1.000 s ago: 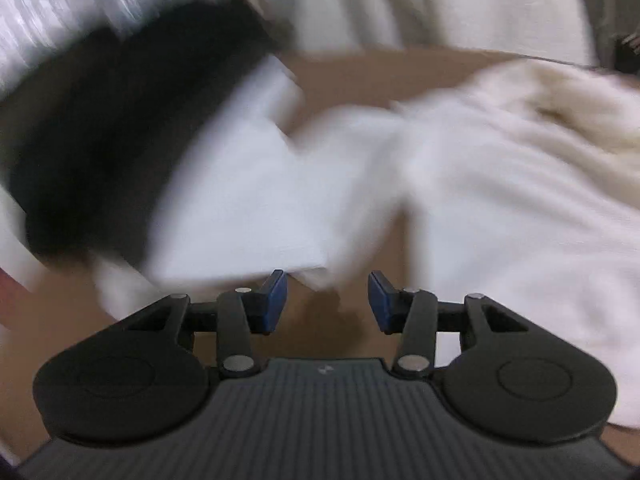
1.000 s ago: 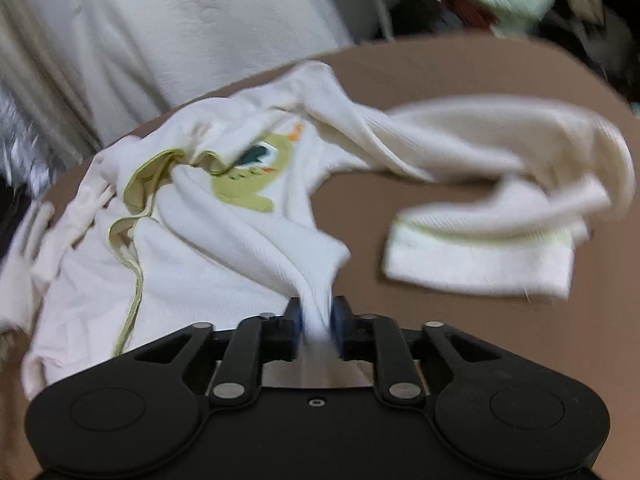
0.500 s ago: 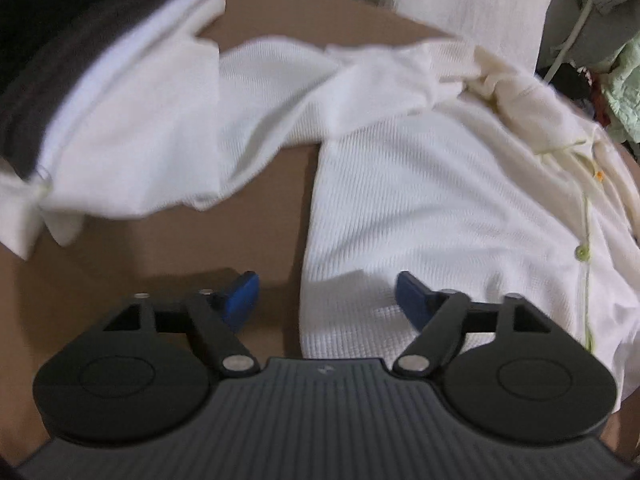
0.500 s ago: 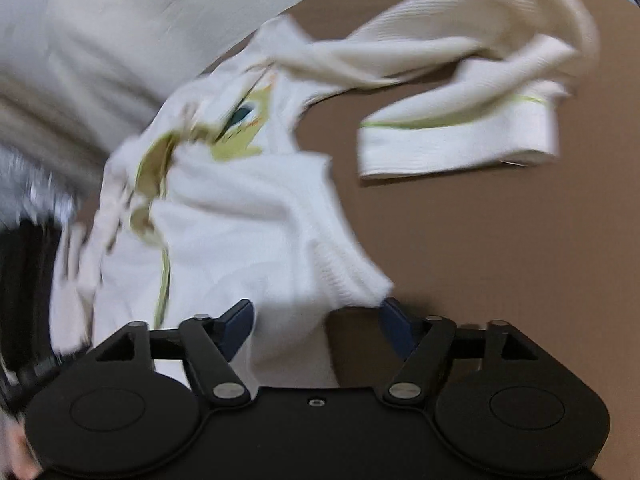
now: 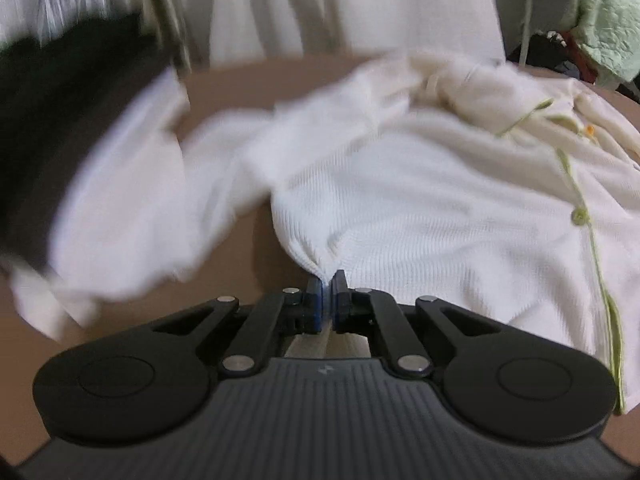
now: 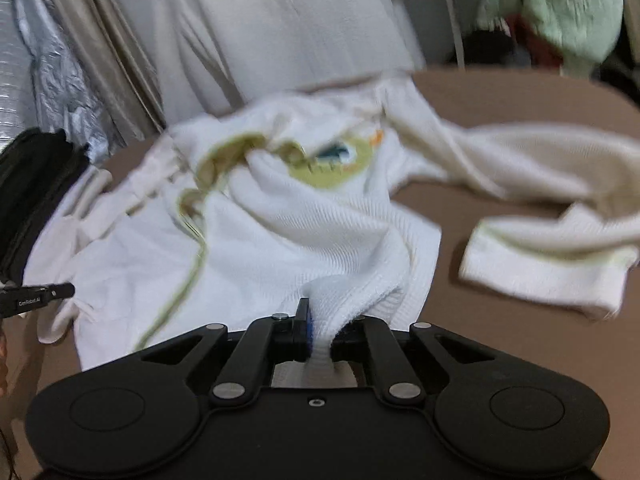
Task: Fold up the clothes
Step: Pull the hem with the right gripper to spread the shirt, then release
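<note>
A cream knit baby cardigan [image 5: 440, 208] with green trim and buttons lies crumpled on the brown table [image 5: 256, 240]. My left gripper [image 5: 329, 292] is shut on its lower hem at the left corner. In the right wrist view the cardigan [image 6: 280, 232] shows a green animal patch, and one sleeve [image 6: 540, 264] trails to the right. My right gripper [image 6: 320, 332] is shut on a bunched fold of its hem. The left gripper's tip [image 6: 44, 294] shows at the left edge.
A stack of folded clothes, white [image 5: 120, 208] under black [image 5: 52, 120], sits at the table's left [image 6: 32, 184]. Pale curtains [image 6: 260, 32] hang behind the table. A green quilted cloth [image 5: 600, 20] lies at the back right.
Both grippers were open half a second ago over the cardigan's hem. Both have shut on the hem and lifted it slightly.
</note>
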`<state>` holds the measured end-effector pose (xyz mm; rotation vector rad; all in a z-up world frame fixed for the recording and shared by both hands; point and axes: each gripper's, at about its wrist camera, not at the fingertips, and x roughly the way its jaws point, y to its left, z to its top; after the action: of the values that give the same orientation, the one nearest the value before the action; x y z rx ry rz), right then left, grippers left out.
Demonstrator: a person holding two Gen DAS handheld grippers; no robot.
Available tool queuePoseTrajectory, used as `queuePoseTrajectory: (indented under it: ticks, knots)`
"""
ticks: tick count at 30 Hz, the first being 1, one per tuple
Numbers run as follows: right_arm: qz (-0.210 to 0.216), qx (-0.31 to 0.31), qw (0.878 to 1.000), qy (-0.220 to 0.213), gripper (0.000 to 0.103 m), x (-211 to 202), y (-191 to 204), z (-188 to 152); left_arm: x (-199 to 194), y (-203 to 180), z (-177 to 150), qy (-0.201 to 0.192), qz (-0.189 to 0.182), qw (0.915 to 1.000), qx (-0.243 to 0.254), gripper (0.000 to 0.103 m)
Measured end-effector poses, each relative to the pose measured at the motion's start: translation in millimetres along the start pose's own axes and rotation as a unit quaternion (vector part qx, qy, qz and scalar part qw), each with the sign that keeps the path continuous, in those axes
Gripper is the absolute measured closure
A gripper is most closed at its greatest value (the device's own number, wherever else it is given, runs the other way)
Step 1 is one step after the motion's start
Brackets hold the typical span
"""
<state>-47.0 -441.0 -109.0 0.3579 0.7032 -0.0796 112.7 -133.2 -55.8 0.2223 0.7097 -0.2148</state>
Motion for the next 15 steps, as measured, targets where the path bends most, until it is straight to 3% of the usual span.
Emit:
queuePoseTrajectory:
  ticks: [4,8,9,12,13,15]
  knots:
    - [0.007,-0.027,0.998,-0.059,0.096,-53,16,9,-59,19,16,-0.071,-0.005,0.9966,-0.041,0.099]
    - [0.018,-0.051,0.992,-0.115,0.096,-117,39,19,-131,53,25,-0.140,0.010,0.9869,-0.080,0.099]
    - [0.030,-0.048,0.993,-0.108,0.096,-130,42,21,-145,59,22,-0.139,0.013,0.9870,-0.080,0.099]
    - [0.084,-0.047,0.995,-0.025,0.094,-150,46,22,-181,72,11,-0.110,0.020,0.9912,-0.070,0.099]
    - [0.088,-0.051,0.995,0.005,0.093,-152,47,20,-182,74,3,-0.081,0.008,0.9946,-0.064,0.099]
    - [0.052,-0.073,0.994,0.063,0.083,-144,50,7,-171,70,-20,-0.003,-0.033,0.9983,-0.047,0.099]
